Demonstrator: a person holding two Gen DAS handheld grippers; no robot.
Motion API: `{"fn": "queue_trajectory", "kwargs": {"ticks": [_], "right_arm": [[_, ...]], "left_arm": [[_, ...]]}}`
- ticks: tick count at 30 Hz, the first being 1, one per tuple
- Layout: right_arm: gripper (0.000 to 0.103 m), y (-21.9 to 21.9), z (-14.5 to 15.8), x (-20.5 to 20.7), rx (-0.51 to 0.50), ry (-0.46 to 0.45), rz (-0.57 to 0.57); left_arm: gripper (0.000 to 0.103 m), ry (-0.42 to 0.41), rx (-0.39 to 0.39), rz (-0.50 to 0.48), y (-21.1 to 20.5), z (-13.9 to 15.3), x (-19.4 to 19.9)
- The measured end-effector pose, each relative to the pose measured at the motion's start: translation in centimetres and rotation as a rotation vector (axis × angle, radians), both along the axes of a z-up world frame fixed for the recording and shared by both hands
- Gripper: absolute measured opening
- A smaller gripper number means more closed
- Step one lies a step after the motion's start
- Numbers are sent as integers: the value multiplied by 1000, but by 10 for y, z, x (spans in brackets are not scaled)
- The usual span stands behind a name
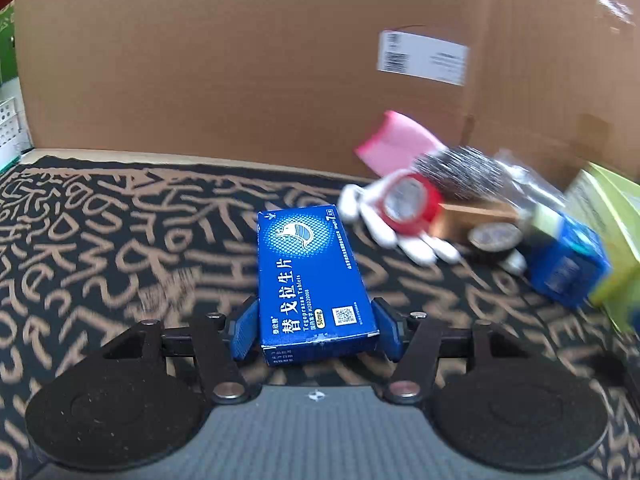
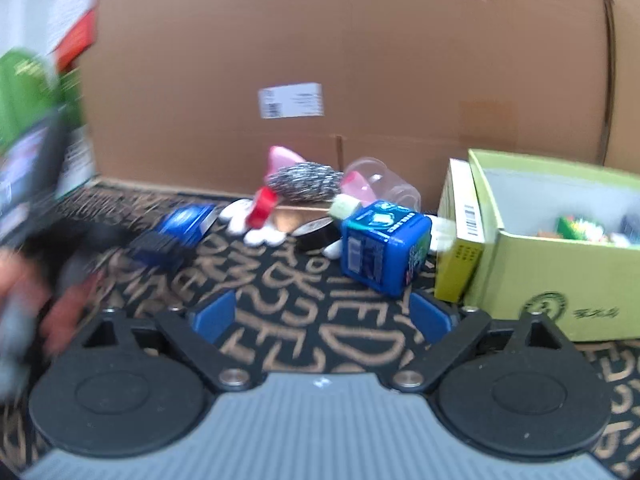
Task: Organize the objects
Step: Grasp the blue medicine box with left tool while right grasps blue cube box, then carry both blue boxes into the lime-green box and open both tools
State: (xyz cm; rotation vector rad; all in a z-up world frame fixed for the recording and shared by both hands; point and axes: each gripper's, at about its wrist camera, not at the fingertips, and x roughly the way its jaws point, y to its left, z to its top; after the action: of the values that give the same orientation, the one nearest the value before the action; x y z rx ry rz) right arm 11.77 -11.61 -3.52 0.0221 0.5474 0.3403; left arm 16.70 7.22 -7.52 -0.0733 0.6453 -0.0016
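A flat blue tablet box (image 1: 312, 272) lies lengthwise between the blue pads of my left gripper (image 1: 316, 322), which press on both of its long sides at the near end. The same box (image 2: 188, 218) shows blurred at the left of the right wrist view. My right gripper (image 2: 322, 316) stands open over the patterned mat with nothing between its pads. Just beyond its right pad a blue cube-shaped box (image 2: 384, 248) sits tilted. That cube (image 1: 568, 268) is also at the right of the left wrist view.
A pile lies by the large cardboard box (image 1: 256, 60): a red tape roll (image 1: 408, 204), white glove (image 1: 400, 236), steel scourer (image 1: 460, 172), pink item (image 1: 396, 140) and black tape roll (image 2: 320, 232). An open green carton (image 2: 560, 264) with items inside stands at the right.
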Motion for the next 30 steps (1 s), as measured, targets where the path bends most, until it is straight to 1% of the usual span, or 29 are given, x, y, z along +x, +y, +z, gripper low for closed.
{"fn": "queue_trajectory", "kwargs": {"ticks": [4,7,8,9,10,11,13,15,16,18,21,23,25,27,29,30], "right_arm": [[93,19,-9,34,-30,1,-142],[93,26,-14,51,-47,2,-241],[90,28,-16,57,-61,3,-272],[79,29,-18,61,-67,9,-293],[72,27,-19,64,-62,16,-303],[63,24,-19,63,-51,9,-313],[63,12,-19,57,-1,9,-291],[63,3,-19,44,5,14,-240],[63,-4,-19,34,18,14,-206],[63,-18,-19,10,33,27,-135],[63,-43,-17,-32,22,48,-28],[63,-62,-12,-58,-2,65,15],[63,-80,-8,-81,-50,74,17],[63,-96,-3,-97,-109,65,-15],[63,-107,-2,-104,-140,62,-64],[63,-112,-3,-105,-141,56,-86]], "left_arm": [[63,-24,20,-14,4,-1,-16],[63,-26,12,-16,7,2,-18],[63,-26,8,-18,10,2,-17],[64,-26,2,-21,9,3,-17],[64,-29,-2,-19,10,3,-14],[64,-31,-2,-16,8,2,-10],[63,-36,2,-22,9,2,-10],[62,-37,22,-36,7,2,-10],[62,-24,30,-73,6,2,-12],[62,-17,38,-112,4,4,-18],[62,-3,29,-220,-8,6,-39],[62,-3,49,-303,-22,6,-61],[62,-4,64,-380,-36,5,-84],[64,-4,86,-403,-48,3,-99],[82,-6,121,-379,-59,3,-103],[83,-11,133,-363,-63,3,-100]]}}
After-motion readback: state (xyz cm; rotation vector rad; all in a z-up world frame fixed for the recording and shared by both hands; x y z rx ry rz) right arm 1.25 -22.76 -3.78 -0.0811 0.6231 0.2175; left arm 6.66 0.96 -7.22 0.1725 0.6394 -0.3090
